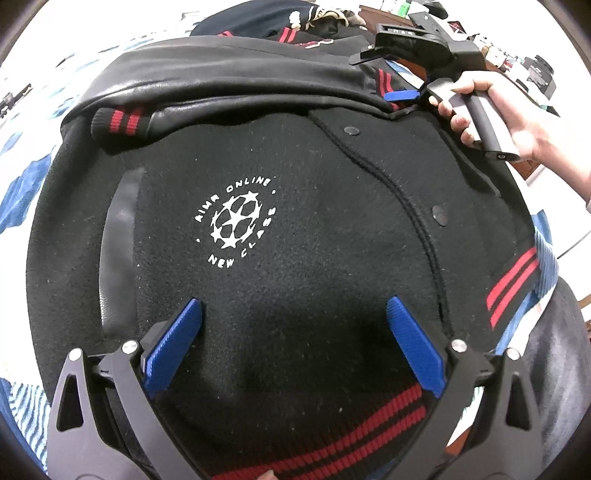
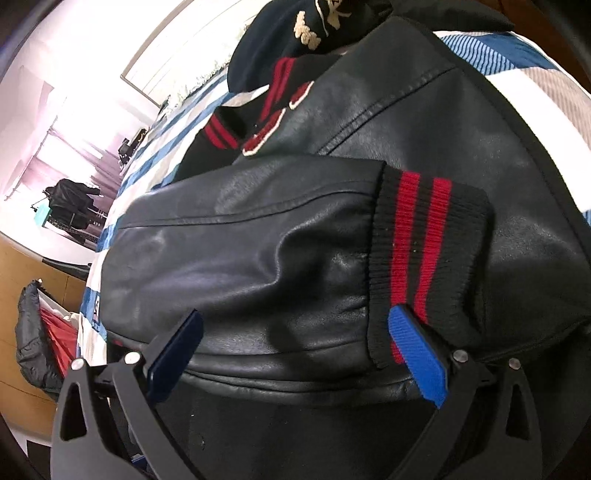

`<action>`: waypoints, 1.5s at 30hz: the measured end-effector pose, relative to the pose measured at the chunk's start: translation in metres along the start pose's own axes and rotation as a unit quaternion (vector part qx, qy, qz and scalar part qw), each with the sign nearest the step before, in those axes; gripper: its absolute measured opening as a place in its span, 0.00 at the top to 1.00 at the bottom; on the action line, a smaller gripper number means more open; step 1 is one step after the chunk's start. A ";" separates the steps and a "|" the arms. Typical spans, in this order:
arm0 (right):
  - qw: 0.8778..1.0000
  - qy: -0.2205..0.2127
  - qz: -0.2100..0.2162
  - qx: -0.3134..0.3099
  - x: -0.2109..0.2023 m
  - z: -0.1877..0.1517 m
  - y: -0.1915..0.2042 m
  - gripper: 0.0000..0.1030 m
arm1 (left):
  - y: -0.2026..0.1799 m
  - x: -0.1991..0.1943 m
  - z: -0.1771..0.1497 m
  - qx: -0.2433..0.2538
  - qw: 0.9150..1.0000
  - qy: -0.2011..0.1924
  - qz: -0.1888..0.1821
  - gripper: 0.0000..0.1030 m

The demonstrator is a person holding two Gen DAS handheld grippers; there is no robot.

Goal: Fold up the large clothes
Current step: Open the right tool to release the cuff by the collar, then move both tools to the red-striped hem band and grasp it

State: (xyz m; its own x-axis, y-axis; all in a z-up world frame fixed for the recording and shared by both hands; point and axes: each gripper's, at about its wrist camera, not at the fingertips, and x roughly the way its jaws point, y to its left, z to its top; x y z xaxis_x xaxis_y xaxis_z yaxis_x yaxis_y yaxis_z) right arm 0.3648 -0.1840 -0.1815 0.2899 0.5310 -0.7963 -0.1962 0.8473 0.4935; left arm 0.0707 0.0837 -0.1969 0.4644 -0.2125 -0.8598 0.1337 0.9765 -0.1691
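Bed [image 1: 22,206], blue-and-white striped cover, carries everything. No bench in sight.

Black varsity jacket [image 1: 295,258] lies flat on the bed, front up, white ball-and-stars print on the chest, snap placket running down. Both leather sleeves are folded across the upper body; the upper one [image 2: 240,258] ends in a red-striped knit cuff [image 2: 424,266].

Left hand-held gripper [image 1: 293,325]: jaws spread wide, hovering low over the jacket's hem band [image 1: 332,435], nothing between them.

Right hand-held gripper [image 2: 295,343]: jaws spread, straddling the folded sleeve near the cuff, blue pad just at the cuff's edge; no grip that I can see. In the left view a person's hand [image 1: 491,118] holds its handle.

Risks, my judgement: leather is slick and springy, so the crossed sleeves may slide or unfold when the hem is lifted. A thick knit hem could slip a shallow pinch. Grabbing one layer only would skew the fold.

Containers: none visible. A second dark garment [image 2: 295,33] lies beyond on the bed.
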 end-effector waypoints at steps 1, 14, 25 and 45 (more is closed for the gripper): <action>1.000 0.002 -0.005 -0.003 -0.001 -0.001 0.003 0.05 | -0.001 0.002 0.001 0.000 1.000 0.001 0.001 0.06; 0.995 -0.013 0.036 -0.089 -0.167 -0.169 0.005 0.05 | 0.006 -0.047 -0.004 -0.008 1.000 -0.026 0.004 0.06; 0.990 -0.123 -0.009 -0.065 -0.213 -0.277 -0.052 0.05 | 0.078 -0.106 -0.057 -0.132 0.988 -0.081 -0.015 0.06; 0.992 -0.129 0.001 0.018 -0.175 -0.282 -0.086 0.04 | 0.088 -0.051 -0.078 -0.233 0.966 -0.096 -0.058 0.06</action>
State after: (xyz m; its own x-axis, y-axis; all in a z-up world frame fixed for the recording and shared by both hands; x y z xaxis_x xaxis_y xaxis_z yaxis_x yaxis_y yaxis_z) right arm 0.0665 -0.3540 -0.1832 0.5198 0.5151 -0.6815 -0.1658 0.8434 0.5111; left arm -0.0092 0.1829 -0.2051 0.6302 -0.2802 -0.7241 -0.1929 0.8468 -0.4957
